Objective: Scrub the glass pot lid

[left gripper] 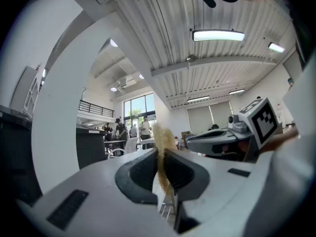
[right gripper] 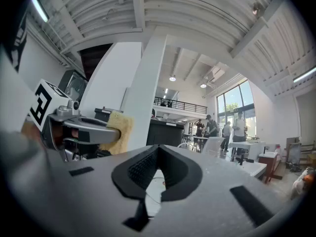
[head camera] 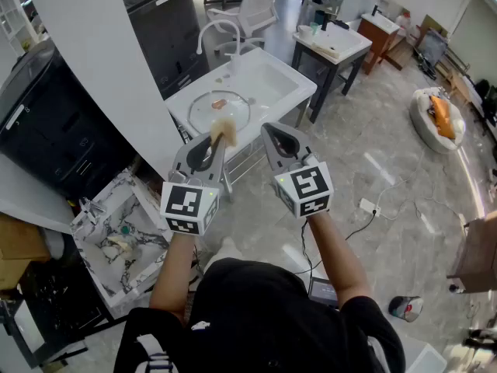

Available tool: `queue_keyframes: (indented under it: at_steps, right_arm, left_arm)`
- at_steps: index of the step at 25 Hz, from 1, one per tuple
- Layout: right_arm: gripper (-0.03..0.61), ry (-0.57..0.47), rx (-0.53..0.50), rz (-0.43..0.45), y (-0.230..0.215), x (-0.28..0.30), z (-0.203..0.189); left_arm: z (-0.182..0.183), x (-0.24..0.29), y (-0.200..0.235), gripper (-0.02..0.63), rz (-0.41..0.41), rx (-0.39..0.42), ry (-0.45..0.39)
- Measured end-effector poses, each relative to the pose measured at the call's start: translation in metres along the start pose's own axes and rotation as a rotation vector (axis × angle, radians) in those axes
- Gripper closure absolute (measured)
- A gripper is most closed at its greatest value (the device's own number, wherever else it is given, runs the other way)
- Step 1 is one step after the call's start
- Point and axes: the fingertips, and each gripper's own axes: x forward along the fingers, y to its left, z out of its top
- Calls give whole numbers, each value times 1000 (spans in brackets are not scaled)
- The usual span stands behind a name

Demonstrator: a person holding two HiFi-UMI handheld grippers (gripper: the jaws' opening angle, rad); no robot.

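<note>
Left tongs [head camera: 218, 140] pinch a sponge [head camera: 224, 129]. Right tongs [head camera: 269, 130] are pressed together, empty. Both point level. The lid [head camera: 220, 109] lies flat on the white surface [head camera: 295, 80], straight ahead of the sponge tip and lower. I judge there is no contact yet. Left tongs are nearer; right tongs sit off to the lid's right. I expect to go forward and down with the left.

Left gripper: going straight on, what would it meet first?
Likely the curved white faucet on the white sink; the left gripper, holding a frayed yellow sponge, points level above the round glass lid. Depth unclear.
</note>
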Motion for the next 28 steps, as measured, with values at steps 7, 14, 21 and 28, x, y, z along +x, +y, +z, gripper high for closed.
queue_keyframes:
  at_steps: [7, 14, 21, 28]
  right_arm:
    - [580, -6, 22, -4, 4, 0, -4]
    - [580, 3, 34, 35, 15, -3, -12]
    - [580, 14, 57, 56, 16, 1, -27]
    - [580, 29, 56, 60, 10, 15, -36]
  left_arm:
    - [-4, -3, 1, 592, 0, 12, 11]
    - [-8, -10, 0, 592, 12, -2, 22]
    - [-19, -10, 11, 592, 48, -26, 43]
    - [-25, 2, 25, 592, 60, -35, 52]
